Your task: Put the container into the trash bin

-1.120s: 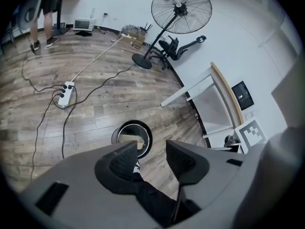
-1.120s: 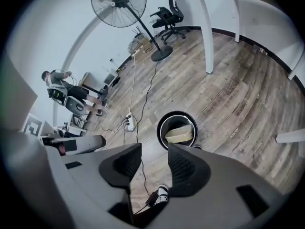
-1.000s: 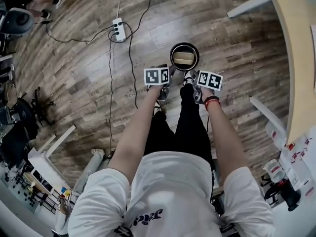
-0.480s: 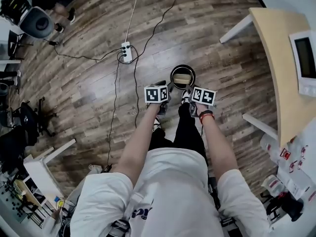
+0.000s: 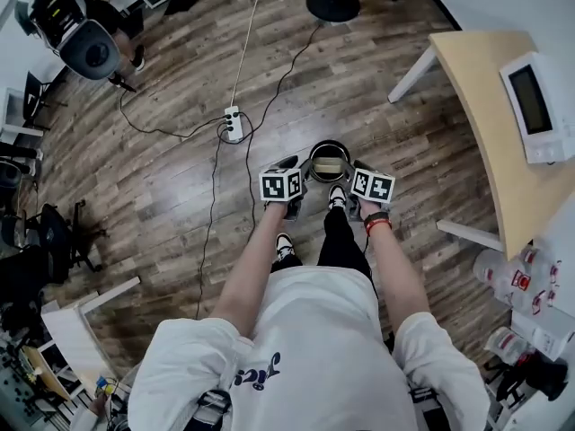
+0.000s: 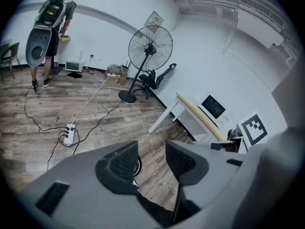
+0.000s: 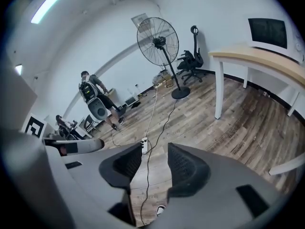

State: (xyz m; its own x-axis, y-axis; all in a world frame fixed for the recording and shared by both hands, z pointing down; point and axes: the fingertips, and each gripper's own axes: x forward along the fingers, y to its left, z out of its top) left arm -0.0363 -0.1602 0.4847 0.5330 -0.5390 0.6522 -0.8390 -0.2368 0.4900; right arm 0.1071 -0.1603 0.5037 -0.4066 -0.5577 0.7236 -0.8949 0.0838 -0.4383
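Wooden floor (image 5: 153,196) fills the head view, and on it stands the round black trash bin (image 5: 330,144), just in front of the person's shoes (image 5: 284,245). The tan container (image 5: 328,164) lies inside it, so the task looks finished. The left gripper (image 5: 292,167) and the right gripper (image 5: 358,169) hang at either side of the bin, clear of it.

In the left gripper view the jaws stand apart with nothing between them. Only floor shows in the gap, and a piece of the bin's rim shows beside one pad. A power strip (image 6: 70,133) lies farther off.

In the right gripper view the jaws are also apart and empty, and a cable (image 7: 147,178) on the floor shows through the gap.

I think the danger is now at the feet. The bin is so near the shoes that a step forward may knock it over and spill the container. The cable close by may also catch a foot.
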